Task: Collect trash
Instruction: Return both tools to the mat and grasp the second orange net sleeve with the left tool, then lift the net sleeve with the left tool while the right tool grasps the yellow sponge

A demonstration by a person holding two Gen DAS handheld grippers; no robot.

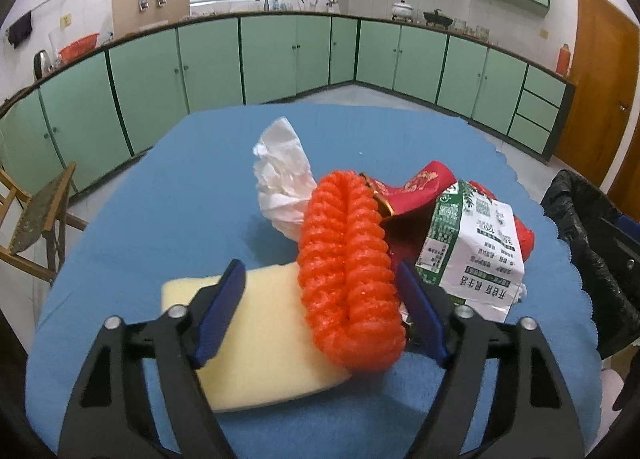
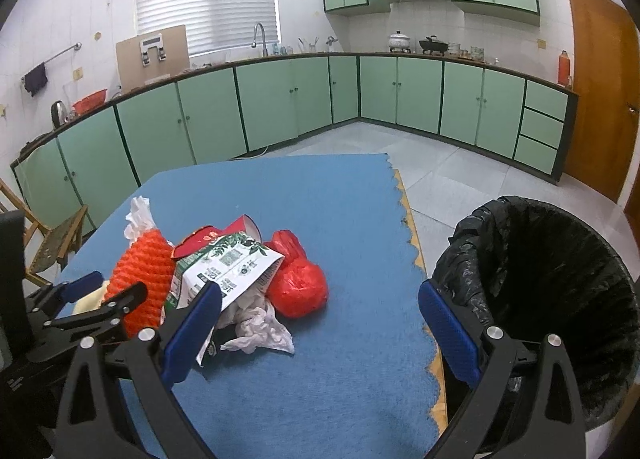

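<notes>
A pile of trash lies on the blue mat (image 1: 160, 199). An orange foam net (image 1: 348, 279) rests partly on a pale yellow foam sheet (image 1: 260, 339). My left gripper (image 1: 320, 291) is open and straddles the net: the right pad is close against it, the left pad stands apart over the yellow sheet. Behind lie a white tissue (image 1: 284, 175), a red packet (image 1: 420, 187) and a white-and-green carton (image 1: 472, 259). My right gripper (image 2: 320, 291) hangs open and wide over the mat, holding nothing, with a red plastic bag (image 2: 296, 287) and crumpled tissue (image 2: 260, 331) just ahead.
A bin with a black liner (image 2: 552, 279) stands off the mat's right edge, beside my right gripper. A wooden chair (image 1: 36, 215) sits to the left of the table. Green cabinets (image 2: 280, 99) line the far walls.
</notes>
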